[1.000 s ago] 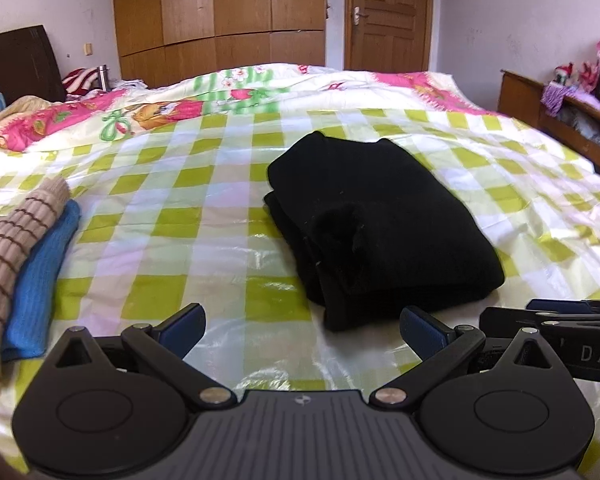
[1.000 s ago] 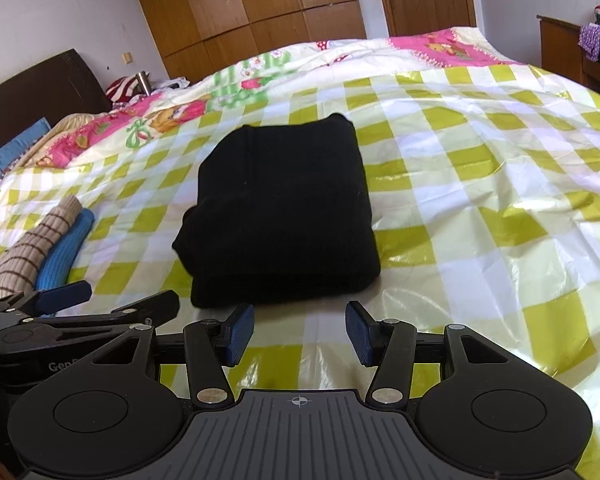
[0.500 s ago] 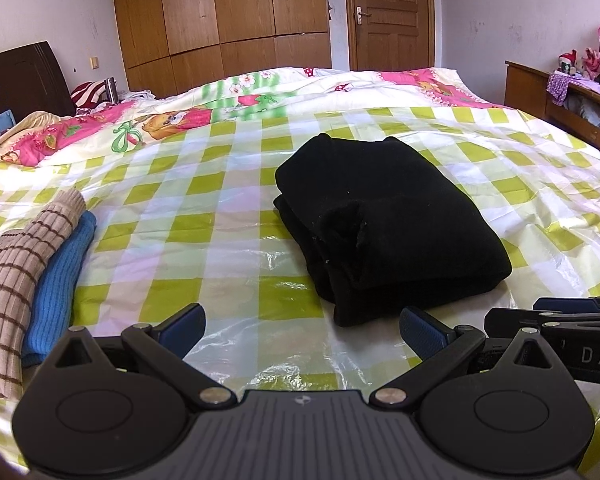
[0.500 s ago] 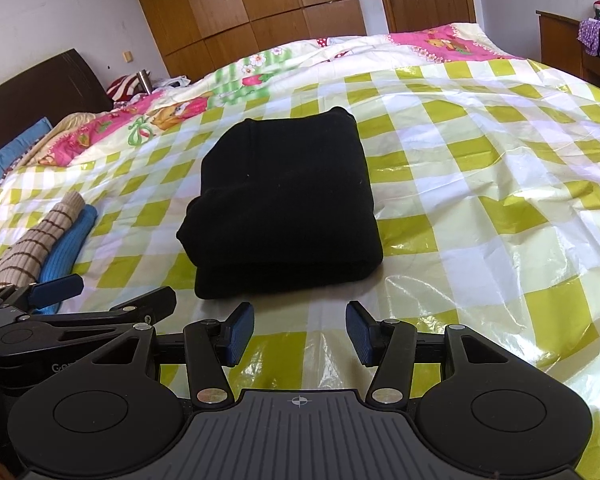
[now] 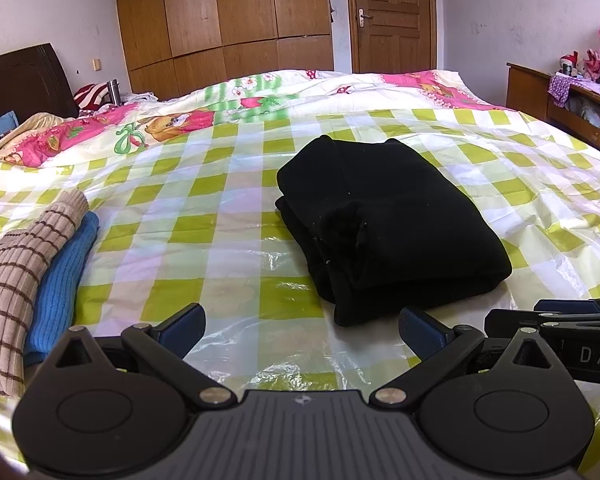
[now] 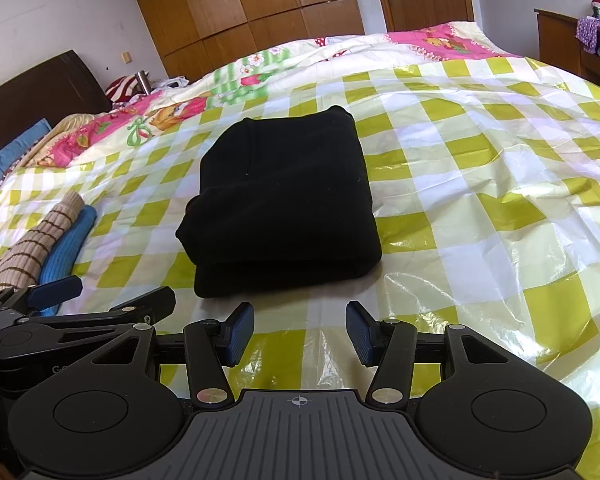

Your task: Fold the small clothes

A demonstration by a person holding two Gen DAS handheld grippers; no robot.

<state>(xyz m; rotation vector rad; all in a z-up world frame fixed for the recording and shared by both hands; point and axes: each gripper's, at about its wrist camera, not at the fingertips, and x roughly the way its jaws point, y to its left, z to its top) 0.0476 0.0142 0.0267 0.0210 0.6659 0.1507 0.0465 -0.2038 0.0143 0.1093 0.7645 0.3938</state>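
A black garment (image 5: 388,224) lies folded into a thick rectangle on the green-and-white checked plastic sheet (image 5: 204,256) that covers the bed; it also shows in the right wrist view (image 6: 284,200). My left gripper (image 5: 302,330) is open and empty, just short of the garment's near left corner. My right gripper (image 6: 300,334) is open and empty, a little short of the garment's near edge. The right gripper shows at the right edge of the left wrist view (image 5: 560,320). The left gripper shows at the lower left of the right wrist view (image 6: 100,300).
A folded beige striped garment (image 5: 16,264) lies on a folded blue one (image 5: 66,272) at the left of the sheet. A floral quilt (image 5: 260,104) lies behind. A wooden shelf (image 5: 560,96) stands at the right, a dark headboard (image 5: 20,80) at the left.
Both grippers have drawn back and risen slightly, so the folded black garment sits a little farther away. The jaws of both have stayed open.
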